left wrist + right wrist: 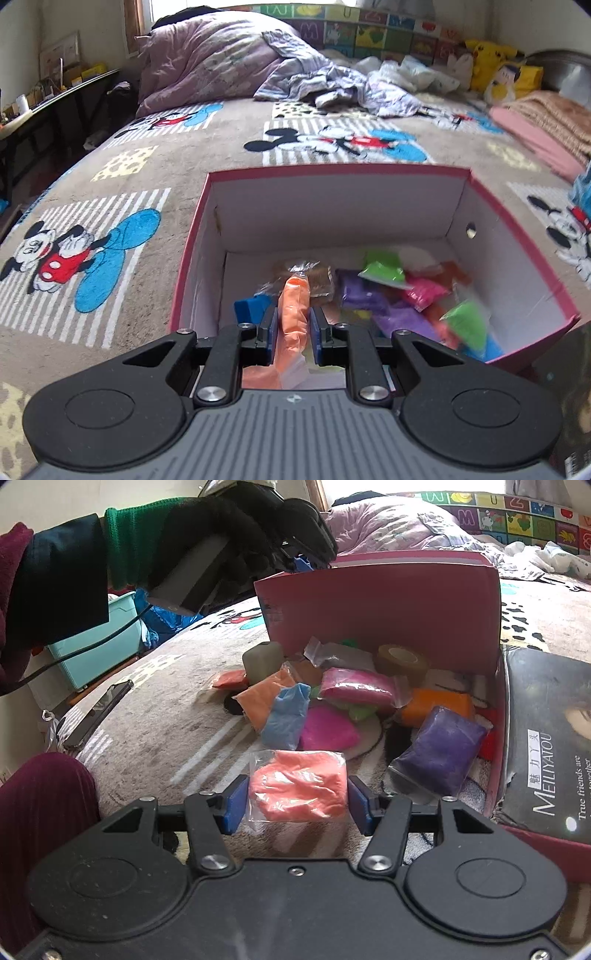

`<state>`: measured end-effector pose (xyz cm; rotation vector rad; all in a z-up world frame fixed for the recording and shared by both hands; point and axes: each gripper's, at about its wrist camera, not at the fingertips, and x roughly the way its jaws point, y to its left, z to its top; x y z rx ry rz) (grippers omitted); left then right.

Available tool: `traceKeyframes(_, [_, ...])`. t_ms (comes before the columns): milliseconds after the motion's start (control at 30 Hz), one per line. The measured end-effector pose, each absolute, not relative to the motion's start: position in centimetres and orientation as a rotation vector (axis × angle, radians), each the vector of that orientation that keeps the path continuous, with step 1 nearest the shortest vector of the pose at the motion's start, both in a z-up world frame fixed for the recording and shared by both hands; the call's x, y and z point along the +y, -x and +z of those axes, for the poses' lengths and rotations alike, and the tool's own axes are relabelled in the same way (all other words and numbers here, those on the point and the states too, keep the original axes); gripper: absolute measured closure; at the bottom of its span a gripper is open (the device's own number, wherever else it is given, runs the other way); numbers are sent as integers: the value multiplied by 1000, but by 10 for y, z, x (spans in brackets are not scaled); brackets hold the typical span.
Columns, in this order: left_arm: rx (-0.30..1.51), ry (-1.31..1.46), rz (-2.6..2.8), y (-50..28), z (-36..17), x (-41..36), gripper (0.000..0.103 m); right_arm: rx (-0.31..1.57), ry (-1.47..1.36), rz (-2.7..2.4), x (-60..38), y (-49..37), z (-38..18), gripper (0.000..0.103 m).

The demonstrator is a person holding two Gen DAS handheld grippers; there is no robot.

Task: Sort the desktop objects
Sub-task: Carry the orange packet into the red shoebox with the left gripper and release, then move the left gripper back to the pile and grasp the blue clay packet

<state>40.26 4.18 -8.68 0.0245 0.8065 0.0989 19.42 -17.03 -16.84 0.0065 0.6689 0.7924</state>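
In the left wrist view my left gripper (293,325) is shut on an orange clay packet (293,314) and holds it above the open pink box (332,171), which holds several coloured clay packets (384,267). In the right wrist view my right gripper (297,799) has its blue pads on both sides of a salmon-pink clay packet (299,788) on the bedspread. Beyond it lies a pile of packets: blue (288,720), magenta (354,686), purple (439,751), orange (436,705). The left hand and gripper (236,542) show above the pink box's outer wall (380,602).
A box lid with a printed dark picture (546,738) lies at the right. A tape roll (400,659) and a grey block (262,661) sit by the pile. A phone (99,712) lies near the bed's left edge. Bedding (221,59) is heaped at the far end.
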Motion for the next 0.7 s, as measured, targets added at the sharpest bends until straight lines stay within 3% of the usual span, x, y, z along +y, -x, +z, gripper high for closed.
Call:
traceKeyframes(533, [804,-69,117,-391,-76,43,84,657,-5,777,-173,-192,-169,47])
traceKeyframes(567, [802,-71,117,-389,-74,43,81,653,-4,776,-173,-192,-168,47])
traceKeyframes(600, [797,-71,116,-386,-71,43,72,649,-3,776,-174,-191,-168,47])
traceKeyframes(633, [792,-68,114,-383,-69,43,52,645,-1,774,-174,-190,-167,47])
traceKeyframes(700, [777,-55,109,-377,-64,44,40,638,5,770,-175,-187,-166,47])
